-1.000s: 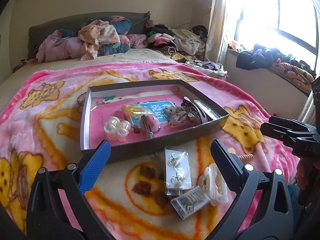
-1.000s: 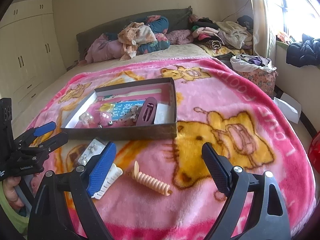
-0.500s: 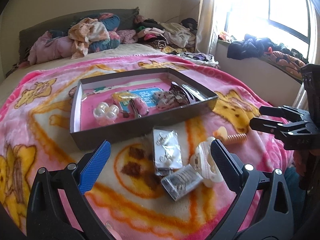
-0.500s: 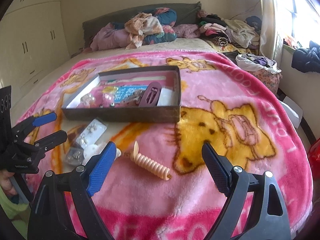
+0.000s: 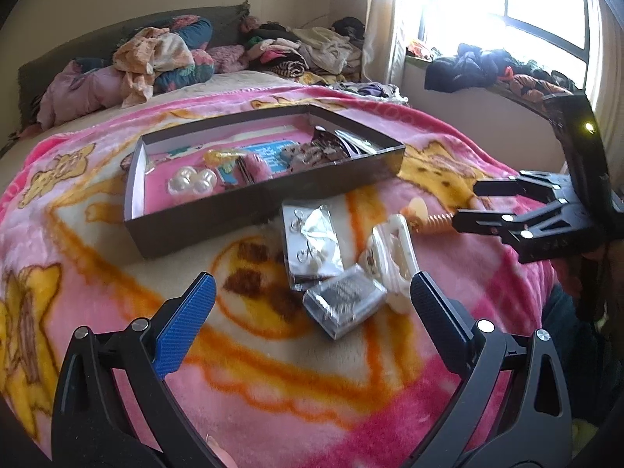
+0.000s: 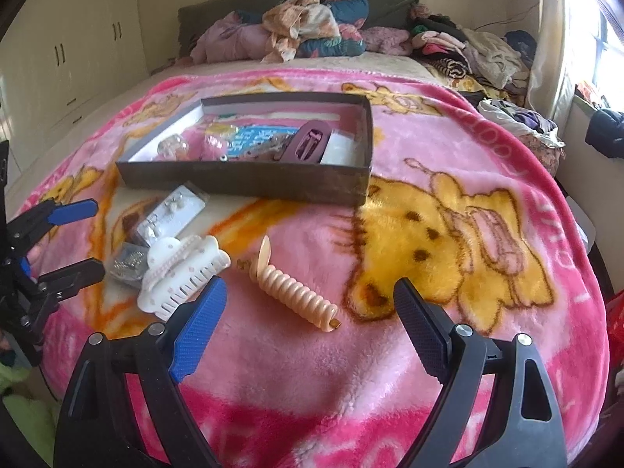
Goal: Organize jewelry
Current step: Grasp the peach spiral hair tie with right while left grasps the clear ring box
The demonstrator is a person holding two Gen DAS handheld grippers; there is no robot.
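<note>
Ribbed peach spiral clip (image 6: 294, 288) on fleecy blanket (image 6: 448, 163).

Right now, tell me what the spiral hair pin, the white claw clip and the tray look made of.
Spiral hair pin: smooth peach plastic, slightly glossy. White claw clip: moulded plastic with a row of small pearl-like beads, probably matte. Tray: likely dark cardboard, with thin flat walls and a dull surface.

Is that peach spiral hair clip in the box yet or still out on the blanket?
Out. The peach spiral clip lies on the pink blanket in front of the dark box, apart from it, between the right gripper's open fingers.
</note>
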